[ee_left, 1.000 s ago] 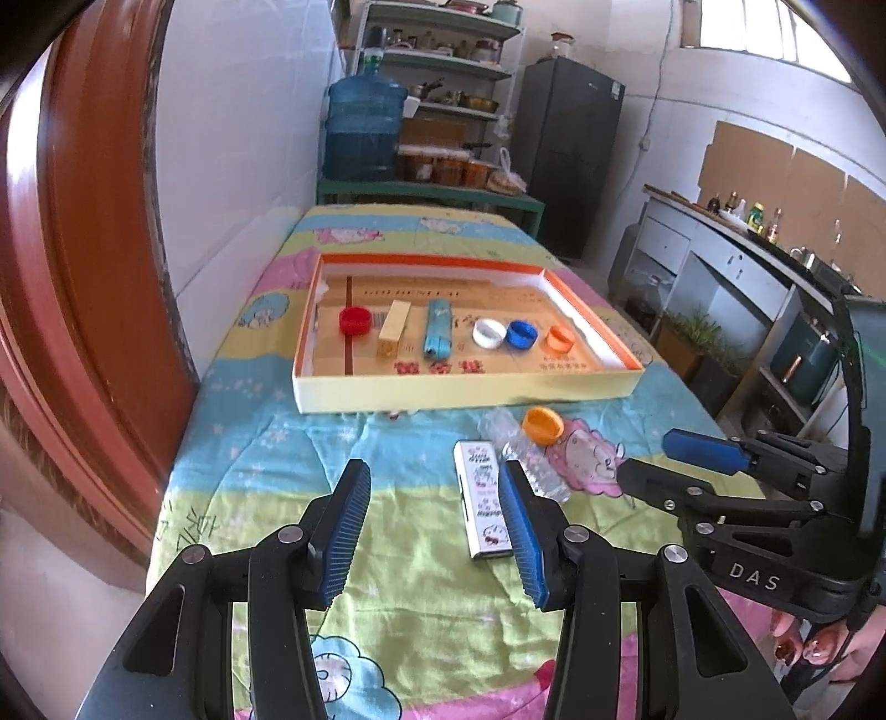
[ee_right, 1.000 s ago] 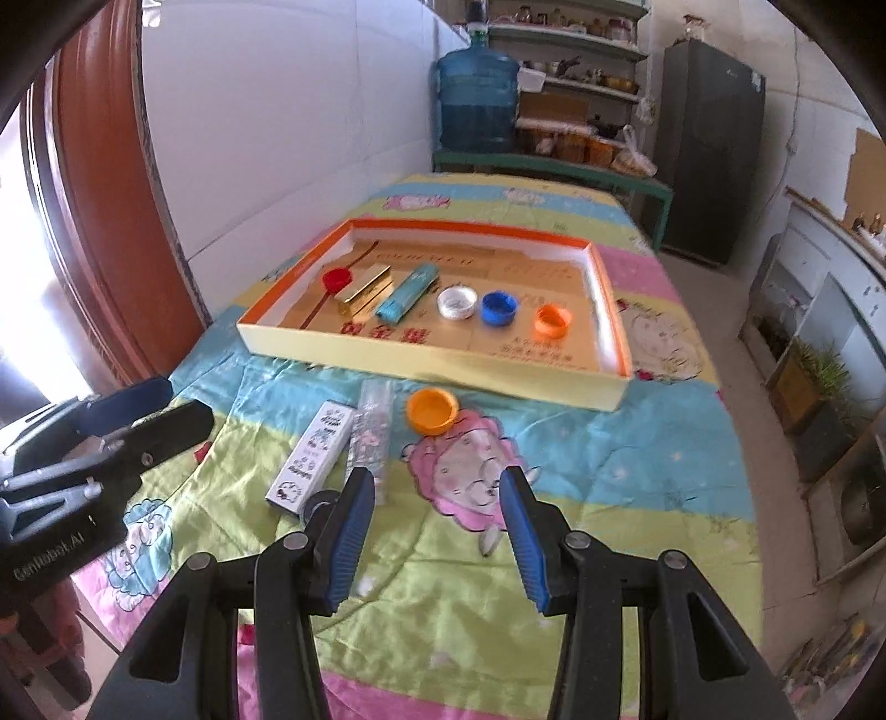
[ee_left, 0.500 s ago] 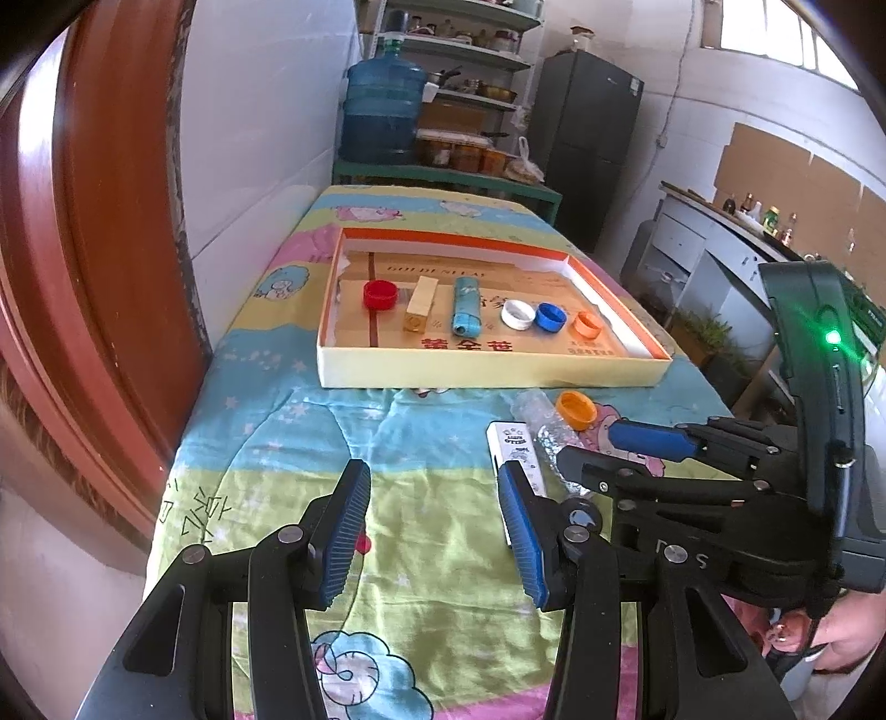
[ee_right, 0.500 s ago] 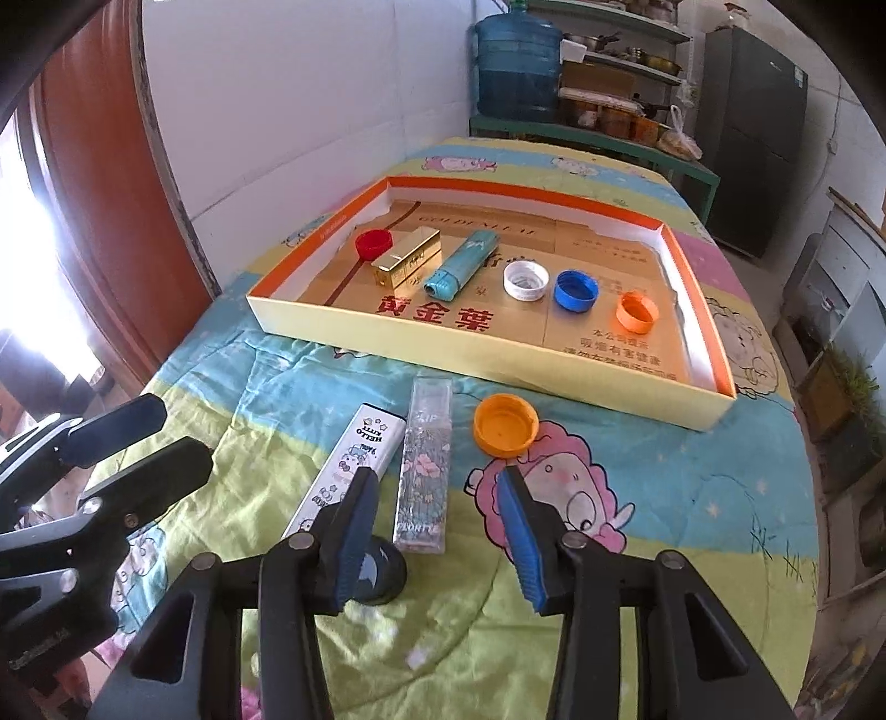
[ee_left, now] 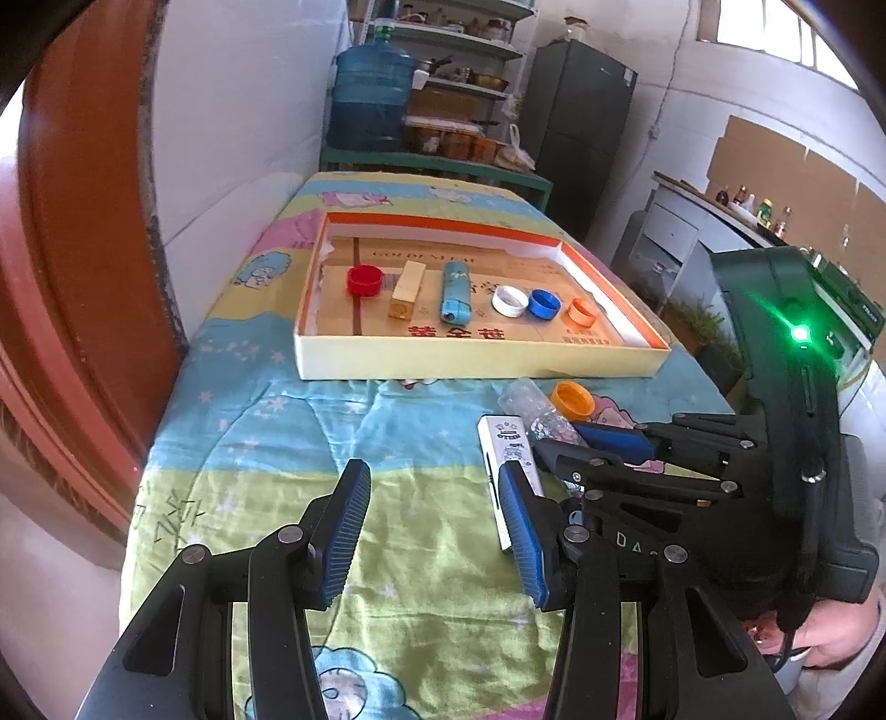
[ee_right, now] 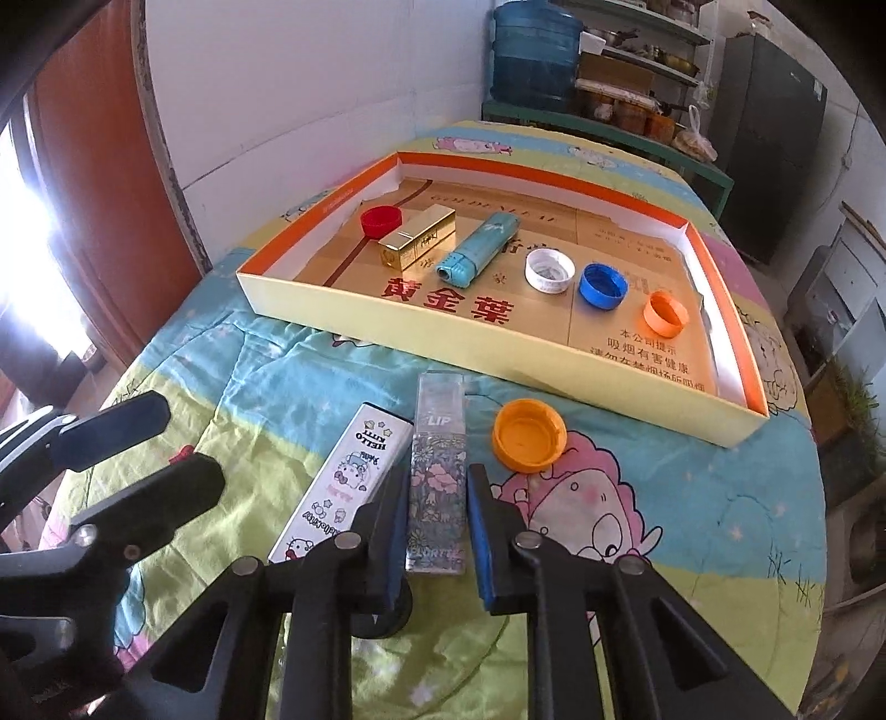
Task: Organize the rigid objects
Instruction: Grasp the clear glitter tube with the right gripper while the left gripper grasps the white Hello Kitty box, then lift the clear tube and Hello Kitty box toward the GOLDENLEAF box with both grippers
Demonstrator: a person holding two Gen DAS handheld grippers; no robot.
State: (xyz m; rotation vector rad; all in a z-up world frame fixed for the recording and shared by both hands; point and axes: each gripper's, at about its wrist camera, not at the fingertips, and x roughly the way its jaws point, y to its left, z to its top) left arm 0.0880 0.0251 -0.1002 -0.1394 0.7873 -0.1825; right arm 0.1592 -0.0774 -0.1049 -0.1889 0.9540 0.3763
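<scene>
A clear flowered lip box [ee_right: 437, 471] lies on the bedspread beside a white Hello Kitty box [ee_right: 343, 487] and an orange cap [ee_right: 529, 435]. My right gripper [ee_right: 434, 526] straddles the lip box, its blue pads [ee_right: 482, 531] close on both sides; contact is unclear. My left gripper [ee_left: 432, 531] is open and empty, low over the cloth. A shallow orange-rimmed tray [ee_right: 459, 343] holds a red cap [ee_right: 381, 219], a gold box [ee_right: 418, 235], a teal lighter [ee_right: 479, 252] and white, blue and orange caps. The same tray [ee_left: 476, 360] and Hello Kitty box [ee_left: 509, 443] show in the left wrist view.
The bed runs along a white wall [ee_left: 232, 138] with a red-brown door frame [ee_left: 72, 221] at left. A water jug [ee_right: 534, 52] and shelves stand beyond the bed's far end. The left gripper's body [ee_right: 111, 471] sits left of the boxes.
My right gripper has moved forward and down over the lip box and its jaws have narrowed around it. The left gripper has drawn back slightly and stayed open.
</scene>
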